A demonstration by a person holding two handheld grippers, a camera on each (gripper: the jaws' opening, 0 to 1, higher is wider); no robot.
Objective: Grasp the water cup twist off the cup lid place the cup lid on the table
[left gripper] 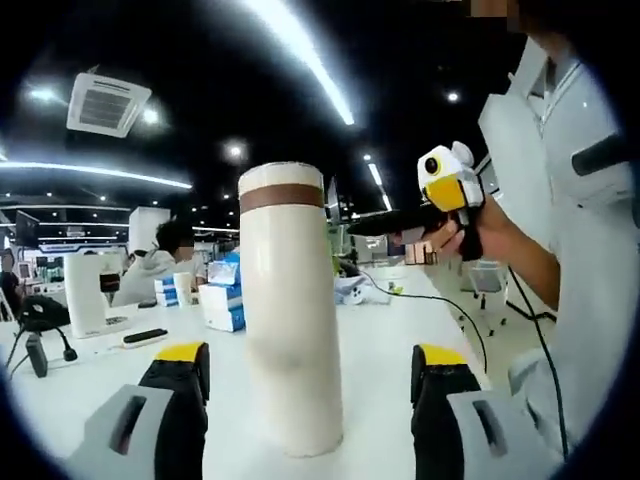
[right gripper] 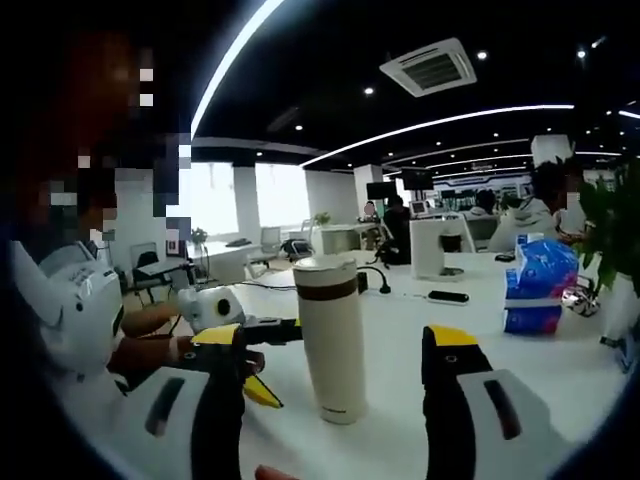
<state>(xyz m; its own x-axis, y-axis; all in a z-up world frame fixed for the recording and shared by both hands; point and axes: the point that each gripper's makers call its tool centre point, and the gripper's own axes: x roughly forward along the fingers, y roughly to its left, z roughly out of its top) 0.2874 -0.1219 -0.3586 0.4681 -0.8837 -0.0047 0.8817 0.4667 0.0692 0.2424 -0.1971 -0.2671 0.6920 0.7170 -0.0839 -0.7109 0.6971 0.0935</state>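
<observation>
Water cup [left gripper: 290, 320] stands upright on the white table [left gripper: 380, 340], cream body, brown band under a pale lid [left gripper: 282, 176] that sits on top. In the left gripper view it rises between my left gripper's [left gripper: 305, 385] two jaws; they are spread wide, one on each side, neither touching it. In the right gripper view the cup [right gripper: 332, 340] stands between and beyond my right gripper's [right gripper: 340, 375] jaws, which are also apart and hold nothing. My left gripper [right gripper: 240, 340] comes in from the left there, just beside the cup. My right gripper [left gripper: 450, 185] shows at the right of the left gripper view, held up in my hand [left gripper: 455, 235], well apart from the cup. Blue packages [right gripper: 538, 285] lie farther back on the table. A white appliance [left gripper: 88, 292] stands at the far left.
</observation>
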